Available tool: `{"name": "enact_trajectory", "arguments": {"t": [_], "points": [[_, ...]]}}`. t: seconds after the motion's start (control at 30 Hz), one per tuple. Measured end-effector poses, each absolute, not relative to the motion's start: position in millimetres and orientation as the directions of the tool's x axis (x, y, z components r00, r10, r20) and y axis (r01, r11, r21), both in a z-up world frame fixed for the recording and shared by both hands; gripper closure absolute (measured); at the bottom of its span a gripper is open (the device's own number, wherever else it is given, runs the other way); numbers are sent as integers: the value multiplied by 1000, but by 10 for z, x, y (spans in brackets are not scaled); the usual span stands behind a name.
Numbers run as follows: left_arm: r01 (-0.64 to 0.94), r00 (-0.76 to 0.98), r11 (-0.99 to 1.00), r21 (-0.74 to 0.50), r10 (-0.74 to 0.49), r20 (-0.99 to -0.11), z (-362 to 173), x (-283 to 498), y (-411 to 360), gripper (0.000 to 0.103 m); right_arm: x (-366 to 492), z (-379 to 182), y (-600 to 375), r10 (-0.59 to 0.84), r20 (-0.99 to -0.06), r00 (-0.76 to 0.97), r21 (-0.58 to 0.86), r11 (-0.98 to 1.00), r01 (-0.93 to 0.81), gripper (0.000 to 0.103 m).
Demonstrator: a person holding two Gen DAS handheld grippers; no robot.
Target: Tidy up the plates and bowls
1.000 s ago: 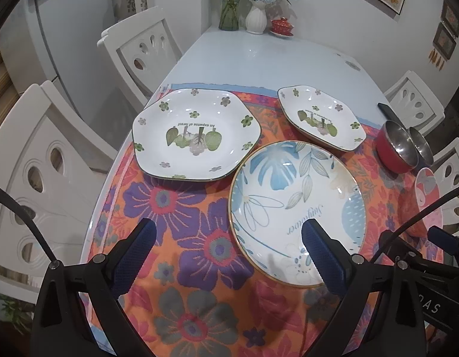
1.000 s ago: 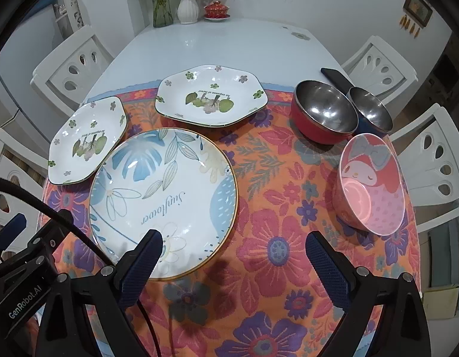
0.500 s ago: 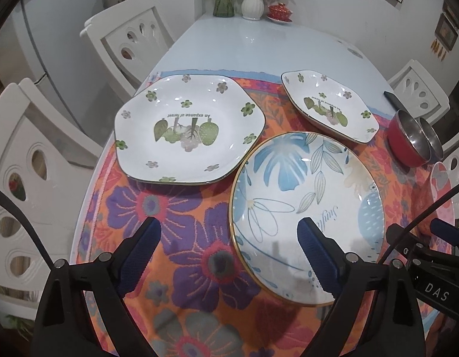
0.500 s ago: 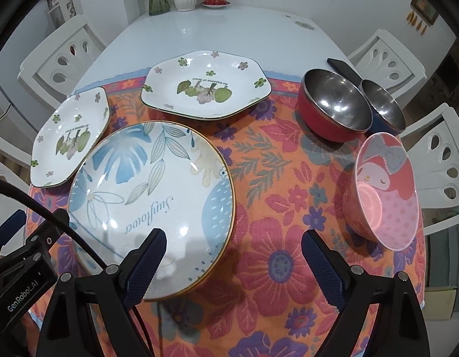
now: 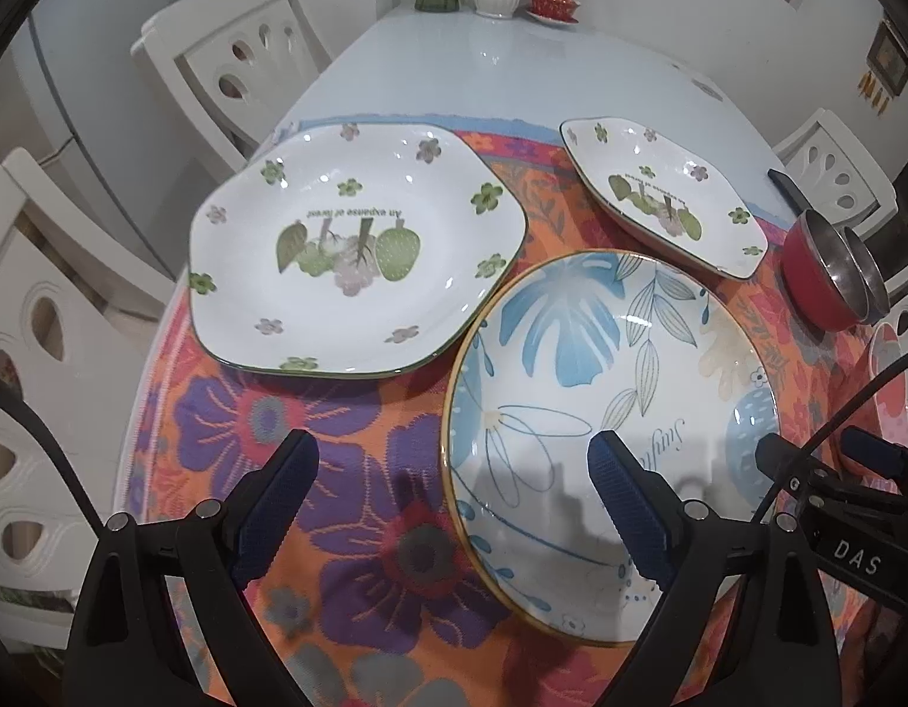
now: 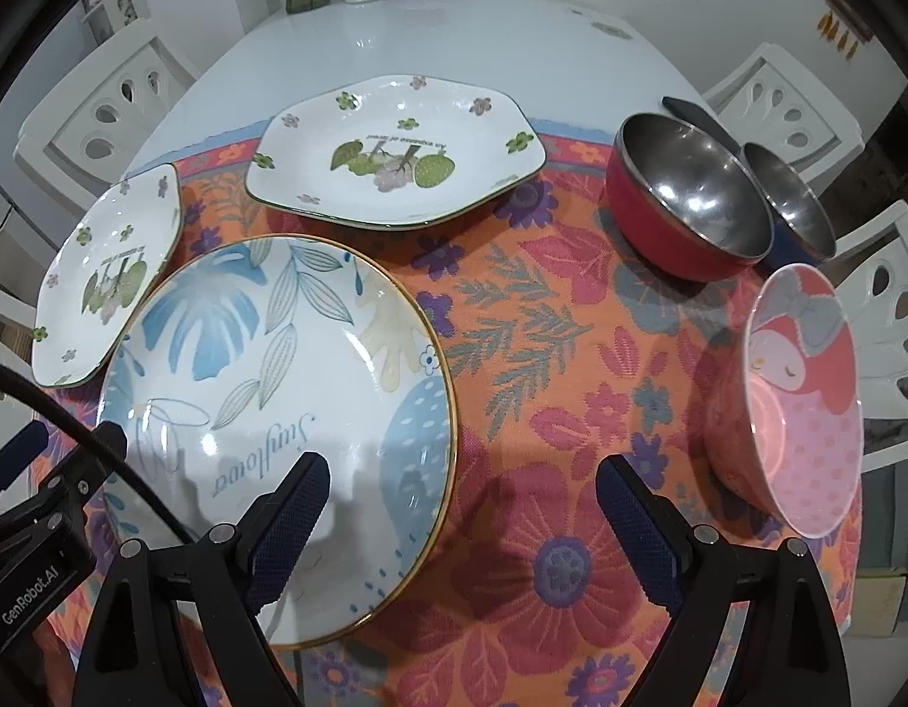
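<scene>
On the left of the flowered cloth [image 5: 360, 430]: hexagonal fruit plate [image 5: 360, 247], flat, rim just beside the round blue plate [image 5: 607, 389], probably laid out singly for easy picking

Next, left gripper [image 5: 451, 448]: tilted steeply down over the near left rim of the round blue plate, fingers spread wide after just closing slightly, one finger over bare cloth, the other over the plate's inside, rim between them but nothing pinched; looks set to straddle that rim for a lift

Centre: round blue plate itself, largest piece, flat on the cloth, nearest both grippers, so a likely base for a stack, or simply the first piece to move

Then right gripper [image 6: 461, 465]: also pointing down, fingers wide apart after narrowing a touch, left finger over the plate's right side, right finger over cloth, edge between them, gripping nothing; mirrors the other, likely for a two-sided hold on a wide, slippery dish

Behind, toward the bare table [image 5: 513, 70]: second hexagonal plate [image 6: 395, 159], same pattern, apart from its twin, a natural pair to nest

Further right: red bowl [image 6: 683, 206] with steel lining, upright, touching or just beside a smaller steel bowl [image 6: 789, 206]; cannot tell which

Far right: pink bowl [image 6: 801, 406], near the cloth's edge, upright as far as can be judged, well apart from the plates; bowls grouped together, plates together, none stacked yet
</scene>
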State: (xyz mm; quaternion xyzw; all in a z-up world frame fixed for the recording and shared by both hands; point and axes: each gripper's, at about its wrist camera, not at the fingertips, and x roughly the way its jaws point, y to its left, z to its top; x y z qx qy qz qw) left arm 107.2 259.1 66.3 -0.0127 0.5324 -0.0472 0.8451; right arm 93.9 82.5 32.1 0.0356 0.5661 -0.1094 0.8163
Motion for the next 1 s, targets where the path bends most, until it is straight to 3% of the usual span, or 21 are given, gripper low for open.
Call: {"name": "enact_trajectory", "arguments": {"t": [0.1,0.13,0.2,0.37,0.57,0.77,1.0], "points": [[67,411,993,-98,-117,-904,573,1104,2591,11,987,254,784,-109,-937,333,-38,976,213,17],[66,405,992,-110,-127,-905,543,1111,2593,14,1007,222,770,-94,-940,329,-24,978,209,22],[66,375,987,-148,-162,-913,457,1147,2599,30,1053,154,742,-66,-945,321,1,979,203,30],[56,341,979,-198,-205,-917,325,1191,2611,41,1124,34,644,-3,-947,321,69,975,212,47],[70,355,975,-211,-222,-908,292,1211,2604,51,1196,-32,622,55,-937,346,126,975,185,57],[98,359,958,-270,-287,-888,274,1243,2620,52,1256,-64,692,158,-924,349,201,975,90,60],[142,371,952,-272,-305,-877,289,1229,2496,54,1296,-70,798,156,-926,344,175,984,25,60]]}}
